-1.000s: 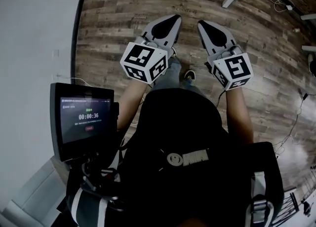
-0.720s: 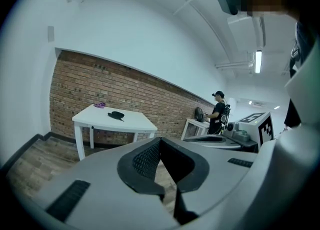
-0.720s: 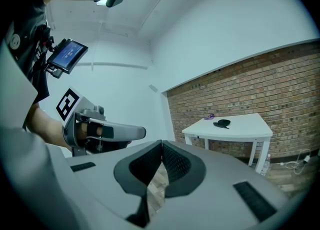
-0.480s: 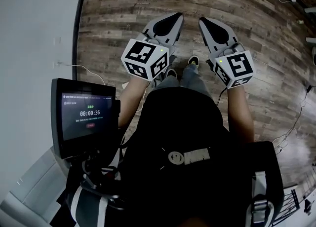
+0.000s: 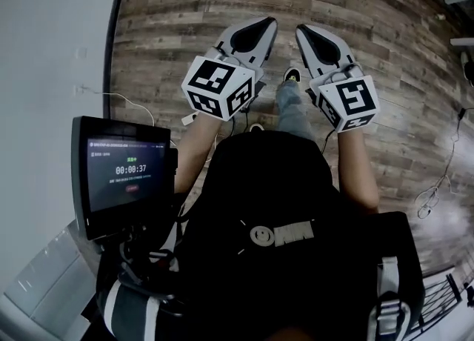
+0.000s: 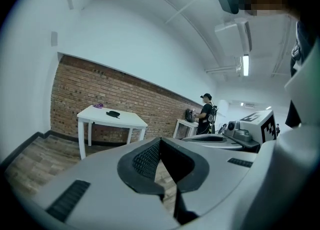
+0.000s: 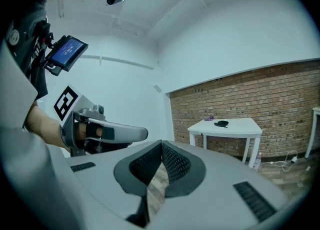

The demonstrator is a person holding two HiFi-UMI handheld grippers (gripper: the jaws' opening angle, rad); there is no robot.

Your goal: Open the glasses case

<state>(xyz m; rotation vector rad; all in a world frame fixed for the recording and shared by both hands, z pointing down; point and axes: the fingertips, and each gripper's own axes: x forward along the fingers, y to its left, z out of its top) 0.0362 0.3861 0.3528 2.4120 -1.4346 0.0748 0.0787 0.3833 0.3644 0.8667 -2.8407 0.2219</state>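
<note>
Both claws are closed and empty. The left claw [image 5: 265, 24] has its ribbed pads [image 6: 146, 158] meeting at the tips with nothing between them, and the right claw [image 5: 302, 30] is pinched together the same way, with only a sliver of wooden floor [image 5: 185, 6] showing through the gap behind its pads [image 7: 175, 163]. The person holds the two claws side by side, close together but apart, out in front of the body. Both point forward over the floor, with a shoe [image 5: 292, 75] below and between them. A small dark thing that looks like the glasses case [image 6: 113, 114] lies on a white table [image 6: 131, 121] against the brick wall [image 6: 75, 91]. It is well ahead of both claws and untouched, off to the left of the left claw's tips and to the right of the right claw's tips. A small purple thing [image 6: 98, 106] lies on the same table just beside the case, on the side nearer the wall. Farther ahead of the left claw, another person [image 6: 206, 115] stands at a second table [image 6: 186, 123]. A screen [image 5: 126, 180] with a running timer hangs behind the left claw, at the holder's left side.
</note>
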